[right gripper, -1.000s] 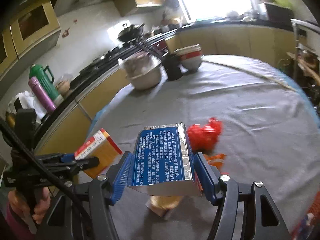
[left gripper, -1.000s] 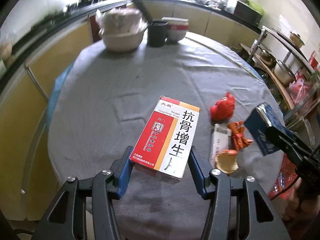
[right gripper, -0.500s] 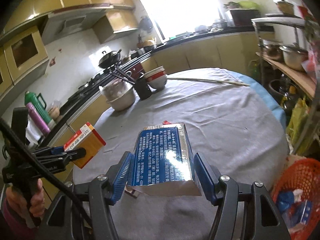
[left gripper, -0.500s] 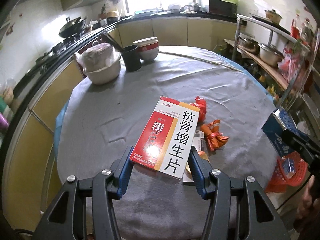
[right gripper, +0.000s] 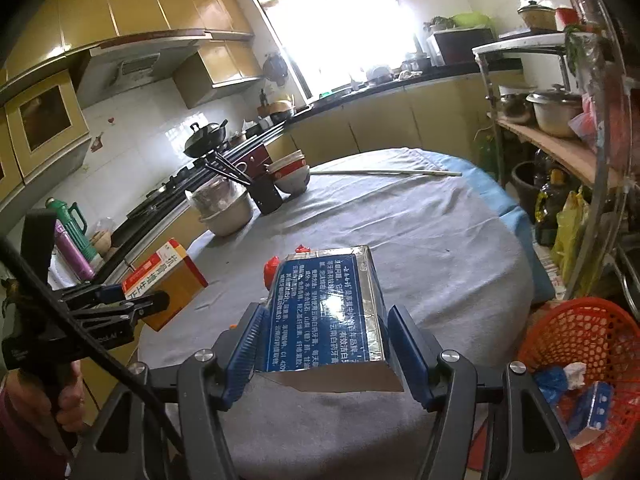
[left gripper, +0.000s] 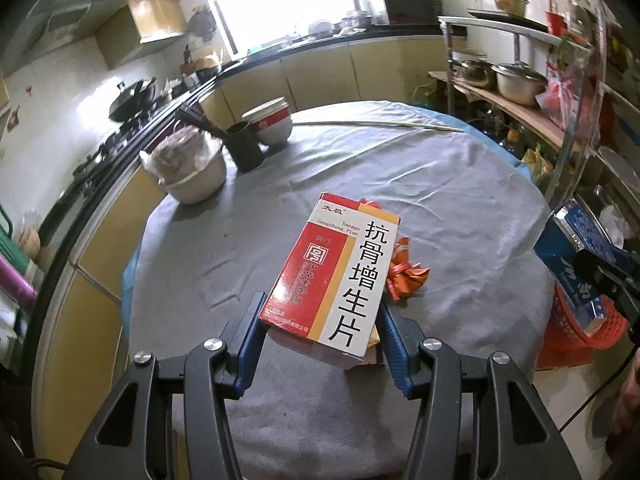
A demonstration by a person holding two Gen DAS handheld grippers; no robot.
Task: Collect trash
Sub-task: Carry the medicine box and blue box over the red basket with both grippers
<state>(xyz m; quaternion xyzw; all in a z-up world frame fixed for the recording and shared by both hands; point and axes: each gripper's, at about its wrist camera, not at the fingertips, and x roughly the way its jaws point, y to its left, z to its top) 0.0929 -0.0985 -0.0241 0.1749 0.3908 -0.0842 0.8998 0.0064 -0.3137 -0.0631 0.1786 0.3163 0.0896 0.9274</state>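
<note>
Both boxes are now farther back from the tabletop (left gripper: 460, 184). The left tongs (left gripper: 322, 320) still grip the red box (left gripper: 336, 272), the right tongs (right gripper: 326, 344) the blue box (right gripper: 328, 312), nearer the orange basket (right gripper: 580, 332).

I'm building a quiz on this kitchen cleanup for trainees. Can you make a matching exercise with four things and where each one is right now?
Things:
1. red and white box
2. blue box
3. orange wrapper
4. orange basket

Places:
A. on the floor beside the table
B. held in the right gripper
C. lying on the grey tablecloth
D. held in the left gripper

Pairs: 1-D, 2-B, 3-C, 4-A
</note>
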